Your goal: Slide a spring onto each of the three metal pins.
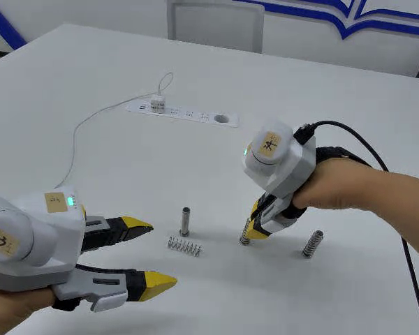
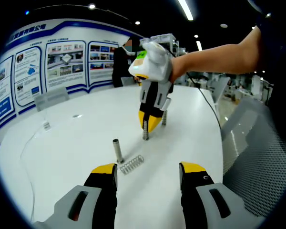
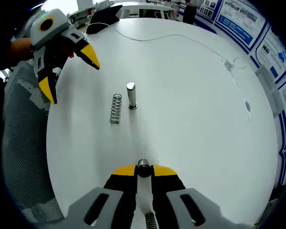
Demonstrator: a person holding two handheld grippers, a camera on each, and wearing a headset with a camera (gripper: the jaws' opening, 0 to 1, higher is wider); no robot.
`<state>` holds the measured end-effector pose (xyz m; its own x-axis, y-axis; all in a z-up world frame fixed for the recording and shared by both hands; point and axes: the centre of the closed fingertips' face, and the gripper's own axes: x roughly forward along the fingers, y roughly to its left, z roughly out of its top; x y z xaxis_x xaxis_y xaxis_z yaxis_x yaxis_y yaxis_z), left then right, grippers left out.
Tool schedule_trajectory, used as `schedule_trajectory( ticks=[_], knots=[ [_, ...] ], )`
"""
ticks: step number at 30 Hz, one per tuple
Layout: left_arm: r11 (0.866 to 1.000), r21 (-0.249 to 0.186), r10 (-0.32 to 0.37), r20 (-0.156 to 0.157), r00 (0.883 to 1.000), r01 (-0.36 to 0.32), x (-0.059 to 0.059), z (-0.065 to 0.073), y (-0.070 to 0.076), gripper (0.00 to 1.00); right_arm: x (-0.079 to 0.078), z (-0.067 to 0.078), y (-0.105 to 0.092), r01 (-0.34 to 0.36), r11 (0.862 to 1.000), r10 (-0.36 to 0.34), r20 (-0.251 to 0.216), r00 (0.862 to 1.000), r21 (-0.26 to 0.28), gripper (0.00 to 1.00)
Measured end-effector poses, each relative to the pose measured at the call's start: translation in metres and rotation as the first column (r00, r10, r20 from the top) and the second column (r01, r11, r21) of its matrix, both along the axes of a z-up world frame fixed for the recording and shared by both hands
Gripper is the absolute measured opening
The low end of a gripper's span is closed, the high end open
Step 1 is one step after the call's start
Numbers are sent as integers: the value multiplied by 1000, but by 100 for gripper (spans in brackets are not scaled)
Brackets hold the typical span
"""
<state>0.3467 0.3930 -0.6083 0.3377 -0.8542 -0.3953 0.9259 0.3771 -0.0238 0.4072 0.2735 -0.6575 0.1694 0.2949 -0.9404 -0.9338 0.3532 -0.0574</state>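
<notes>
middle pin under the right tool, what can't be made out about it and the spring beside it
- Right gripper view: the yellow tips of the right tool hide everything below the top of the middle pin.
- Head view: that tool covers the pin's top, hiding how far its spring reaches.
- Head view: the far spring is too small to tell whether a pin stands inside.

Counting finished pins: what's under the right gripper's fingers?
A pin stands between the right gripper's fingers, with spring coils showing at its base. The fingers cover the rest, so how high the spring reaches is hidden.
</notes>
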Motion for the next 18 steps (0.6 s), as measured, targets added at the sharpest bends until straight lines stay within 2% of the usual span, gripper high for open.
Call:
schedule_trajectory(
  ticks=[7, 10, 18],
  knots=[
    [1000, 5, 0, 1, 1000, 0, 0, 0, 1, 54, 0, -2, 0, 5, 1000, -5, 2, 1000, 4, 13],
    [1000, 5, 0, 1, 1000, 0, 0, 0, 1, 54, 0, -1, 0, 9, 1000, -9, 6, 1000, 11, 17],
    [1000, 5, 0, 3, 1000, 0, -1, 0, 1, 54, 0, 9, 1, -1, 1000, 0, 35, 999, 19, 22]
  ],
)
